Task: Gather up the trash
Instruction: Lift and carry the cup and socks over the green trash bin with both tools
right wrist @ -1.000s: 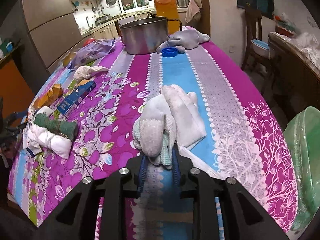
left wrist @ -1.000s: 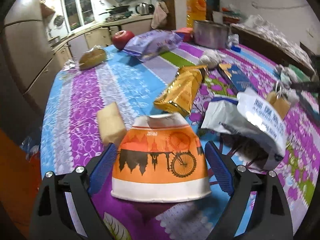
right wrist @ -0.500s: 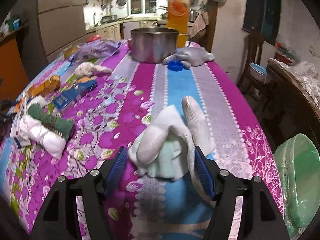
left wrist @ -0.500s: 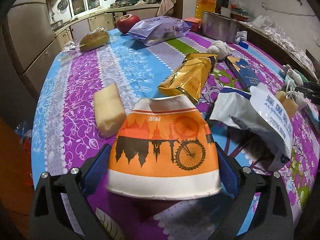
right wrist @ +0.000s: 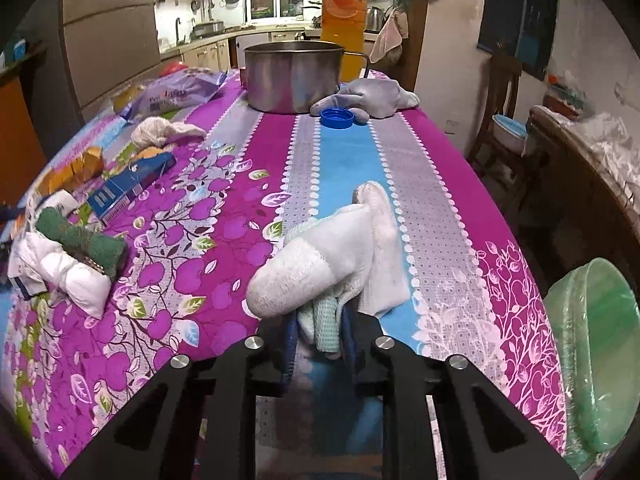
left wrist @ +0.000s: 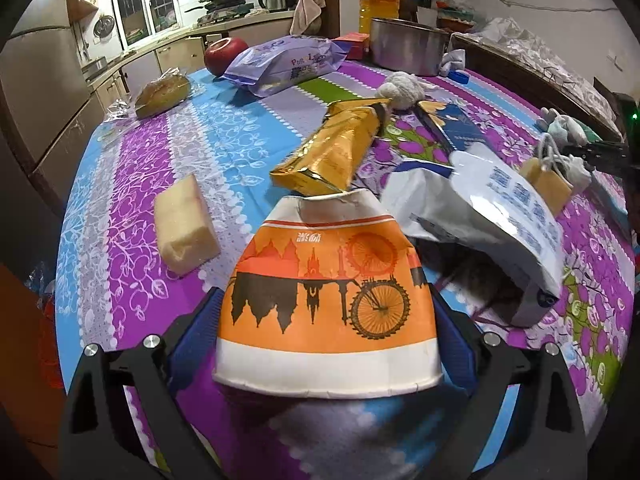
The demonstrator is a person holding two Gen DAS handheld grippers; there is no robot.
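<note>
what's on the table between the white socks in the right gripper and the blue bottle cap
Nothing: in the right wrist view, only bare tablecloth lies between the white socks and the blue bottle cap.

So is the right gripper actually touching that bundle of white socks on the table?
Touching. In the right wrist view the right gripper is closing, with the sock bundle's pale green end squeezed between both blue pads.

Desk (right wrist: 432, 208) under floral cloth. Steel pot (right wrist: 294, 76) at 12 o'clock, orange juice bottle (right wrist: 344, 12) behind it. Red apple (left wrist: 226, 55) at 11 o'clock in left view. Green basin (right wrist: 596, 364) at 4 o'clock, off desk edge.
</note>
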